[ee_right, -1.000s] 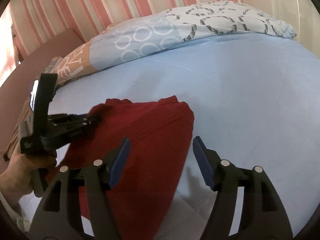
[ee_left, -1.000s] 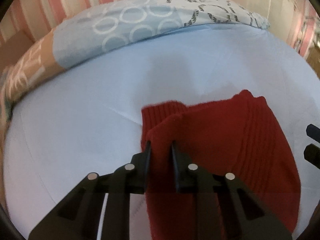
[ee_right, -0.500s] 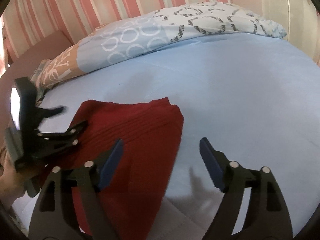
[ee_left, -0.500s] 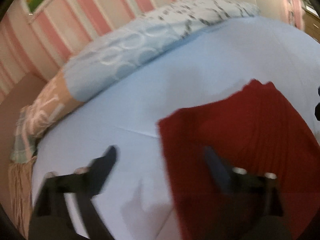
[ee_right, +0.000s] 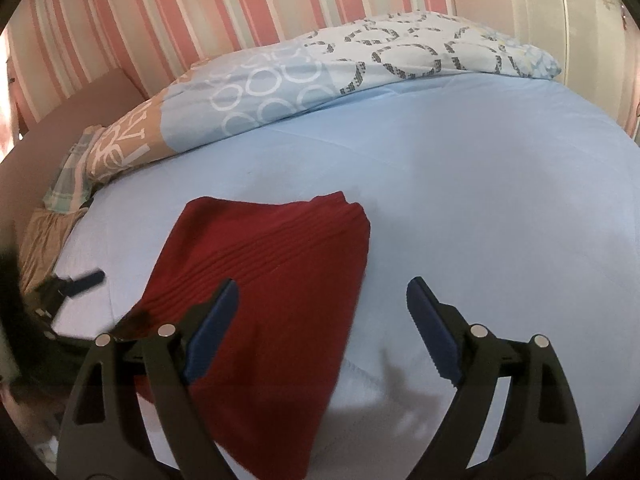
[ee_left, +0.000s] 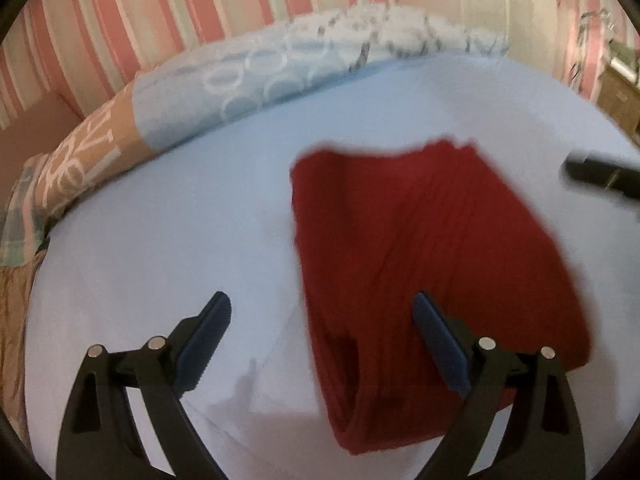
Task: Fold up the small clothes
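One dark red knitted garment (ee_right: pixel 272 300), folded, lies flat on the light blue bed sheet (ee_right: pixel 480 200), toward the near edge of the bed. Left gripper (ee_left: pixel 322 344): fingers wide, having just been opening; its right finger (ee_left: pixel 438 344) stands over the garment's left part, pressing nothing. Right gripper (ee_right: pixel 322 330): fingers wide, jaws just opening further, left finger over the garment, nothing gripped. One patterned duvet (ee_right: pixel 304 76) is bunched along the bed's far edge, below a pink-striped wall (ee_right: pixel 200 8).
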`<action>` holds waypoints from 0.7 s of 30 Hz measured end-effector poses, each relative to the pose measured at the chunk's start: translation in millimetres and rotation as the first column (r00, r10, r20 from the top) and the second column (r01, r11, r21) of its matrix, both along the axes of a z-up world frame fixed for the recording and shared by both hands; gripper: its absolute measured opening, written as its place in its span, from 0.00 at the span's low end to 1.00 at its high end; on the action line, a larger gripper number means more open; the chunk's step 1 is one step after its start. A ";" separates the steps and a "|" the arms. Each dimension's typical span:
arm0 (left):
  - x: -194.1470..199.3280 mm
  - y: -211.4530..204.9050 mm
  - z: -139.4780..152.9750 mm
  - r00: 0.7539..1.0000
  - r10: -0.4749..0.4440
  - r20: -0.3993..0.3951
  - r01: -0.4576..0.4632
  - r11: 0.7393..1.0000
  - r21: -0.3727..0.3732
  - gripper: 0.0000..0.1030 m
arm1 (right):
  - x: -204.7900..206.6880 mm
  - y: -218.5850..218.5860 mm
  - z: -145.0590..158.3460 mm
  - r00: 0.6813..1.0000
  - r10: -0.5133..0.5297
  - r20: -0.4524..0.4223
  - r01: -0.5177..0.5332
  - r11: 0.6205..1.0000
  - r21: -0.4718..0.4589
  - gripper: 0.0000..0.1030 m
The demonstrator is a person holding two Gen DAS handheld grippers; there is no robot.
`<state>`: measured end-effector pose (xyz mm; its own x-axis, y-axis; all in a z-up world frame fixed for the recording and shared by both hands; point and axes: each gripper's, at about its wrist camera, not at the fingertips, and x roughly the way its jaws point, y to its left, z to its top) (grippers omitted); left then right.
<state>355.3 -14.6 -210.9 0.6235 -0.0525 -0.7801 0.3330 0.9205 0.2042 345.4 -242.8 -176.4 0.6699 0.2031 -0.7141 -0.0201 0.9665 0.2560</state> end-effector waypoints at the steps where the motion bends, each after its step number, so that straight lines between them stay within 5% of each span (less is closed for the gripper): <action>1: 2.6 0.2 -15.4 0.999 0.017 -0.037 -0.016 0.999 0.029 0.91 | -0.9 1.2 0.1 1.000 0.000 0.000 0.000 1.000 -0.007 0.84; 7: 9.4 12.8 -52.1 0.982 0.141 -0.123 -0.147 0.989 -0.035 0.99 | -5.9 -0.2 -11.5 1.000 -0.012 -0.028 0.011 0.999 -0.042 0.87; 12: -2.6 17.1 -39.5 0.984 0.094 -0.150 -0.119 0.978 -0.169 0.96 | -13.5 -4.1 -20.1 0.998 -0.022 -0.051 0.021 1.000 -0.014 0.87; 17: -26.3 34.0 -21.3 0.983 0.107 -0.149 -0.156 0.916 -0.370 0.96 | -25.8 3.0 -30.2 0.998 -0.015 -0.064 0.016 1.000 0.014 0.87; 21: -40.1 24.3 -12.3 0.991 0.067 -0.113 -0.109 0.903 -0.415 0.96 | -32.2 7.8 -37.1 0.997 -0.013 -0.077 0.015 1.000 0.026 0.87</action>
